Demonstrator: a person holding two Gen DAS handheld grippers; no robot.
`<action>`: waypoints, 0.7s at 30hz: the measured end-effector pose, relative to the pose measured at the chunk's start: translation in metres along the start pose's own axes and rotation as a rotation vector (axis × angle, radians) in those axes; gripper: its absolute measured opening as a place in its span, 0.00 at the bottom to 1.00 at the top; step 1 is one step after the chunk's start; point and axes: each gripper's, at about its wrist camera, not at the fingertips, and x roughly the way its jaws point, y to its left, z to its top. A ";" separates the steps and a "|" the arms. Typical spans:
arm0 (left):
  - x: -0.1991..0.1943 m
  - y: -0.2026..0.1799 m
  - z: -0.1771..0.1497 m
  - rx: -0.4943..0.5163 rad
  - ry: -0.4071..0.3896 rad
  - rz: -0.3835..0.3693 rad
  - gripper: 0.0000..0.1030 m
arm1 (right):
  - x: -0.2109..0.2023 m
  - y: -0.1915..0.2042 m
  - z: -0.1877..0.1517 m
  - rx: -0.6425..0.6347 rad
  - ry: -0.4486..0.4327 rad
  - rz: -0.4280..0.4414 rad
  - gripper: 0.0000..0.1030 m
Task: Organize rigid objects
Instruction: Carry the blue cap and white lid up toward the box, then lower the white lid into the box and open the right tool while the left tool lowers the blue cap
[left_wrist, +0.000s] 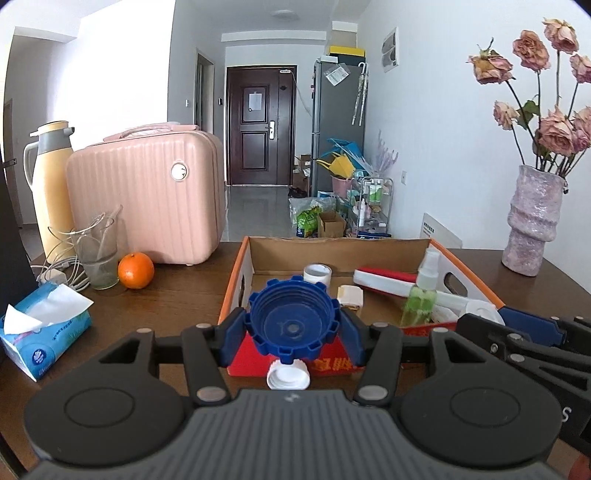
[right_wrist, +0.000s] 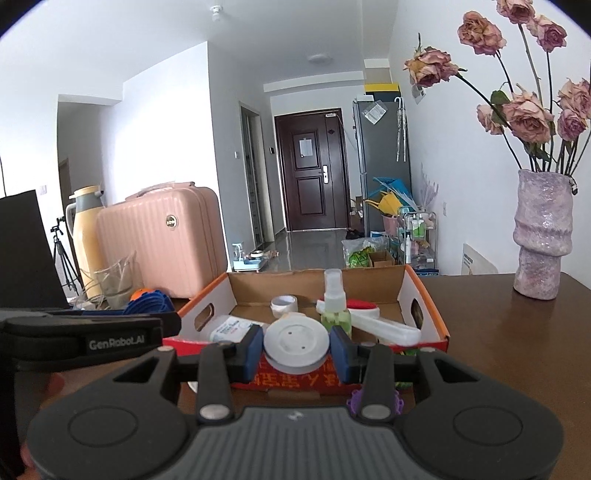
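Closest to my left lens, the left gripper (left_wrist: 293, 325) has its blue pads (left_wrist: 233, 332) clamped on a large blue ridged cap (left_wrist: 293, 319), open side facing me, held in front of the cardboard box (left_wrist: 373, 251)'s near wall. A small white cap (left_wrist: 288, 376) lies on the table (left_wrist: 177, 302) just below it, in front of the box. My right gripper (right_wrist: 296, 347) is clenched on a white round lid (right_wrist: 296, 341), also at the box's near edge. Inside the box I see a green spray bottle (right_wrist: 335, 306), a tape roll (right_wrist: 284, 304) towards the back and a red-and-white packet (left_wrist: 384, 280). Left of the box sit an orange (left_wrist: 135, 270), a glass (left_wrist: 98, 254), a tissue pack (left_wrist: 44, 332) and a pink suitcase (left_wrist: 147, 199). Right of it stands a vase (right_wrist: 541, 232) of dried roses.
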 end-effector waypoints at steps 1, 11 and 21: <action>0.003 0.000 0.000 0.000 0.002 0.000 0.54 | 0.003 0.000 0.000 0.000 0.002 -0.001 0.37; 0.034 0.004 0.007 -0.011 0.003 -0.003 0.54 | 0.035 0.002 0.003 0.008 0.009 -0.002 0.37; 0.071 0.011 0.014 -0.030 0.031 -0.001 0.54 | 0.069 0.002 0.007 0.007 0.032 0.004 0.37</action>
